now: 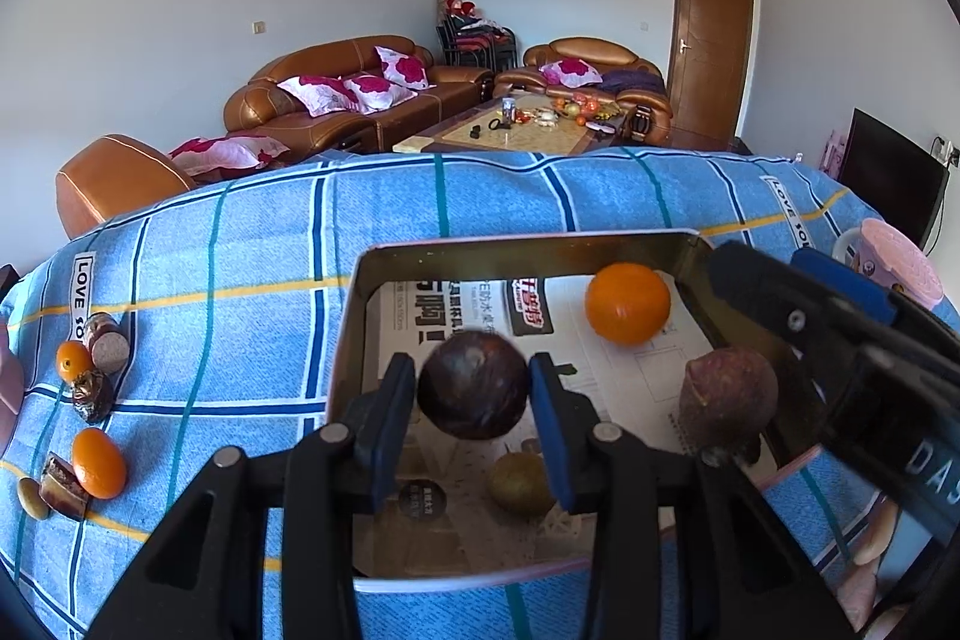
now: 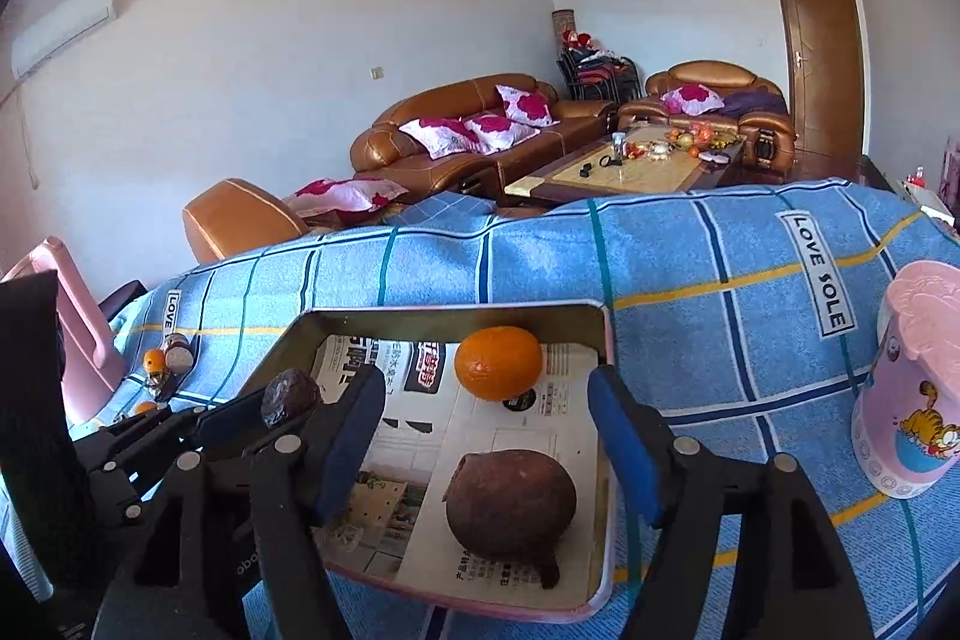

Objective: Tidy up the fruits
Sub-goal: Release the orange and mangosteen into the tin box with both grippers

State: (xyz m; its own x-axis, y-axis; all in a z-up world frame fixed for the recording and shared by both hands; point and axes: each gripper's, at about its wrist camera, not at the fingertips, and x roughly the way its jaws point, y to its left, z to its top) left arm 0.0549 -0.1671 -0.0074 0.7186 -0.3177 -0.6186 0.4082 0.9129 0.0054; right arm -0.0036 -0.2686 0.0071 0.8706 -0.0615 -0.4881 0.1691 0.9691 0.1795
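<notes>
The left tool (image 1: 473,391) is clamped on a dark purple fruit (image 1: 474,383), holding it above the tray (image 1: 351,340) on the blue plaid table (image 1: 240,244). Beneath its fingers lies a greenish fruit (image 1: 521,484), perhaps a passion fruit; it is partly hidden. Ahead and to its right sits an orange (image 1: 627,303). The right tool (image 2: 487,451) stands wide apart, gripping nothing, with a brown fruit (image 2: 510,505) between its fingers on the tray's newspaper (image 2: 420,436). Further right stands a pink cup (image 2: 909,382).
</notes>
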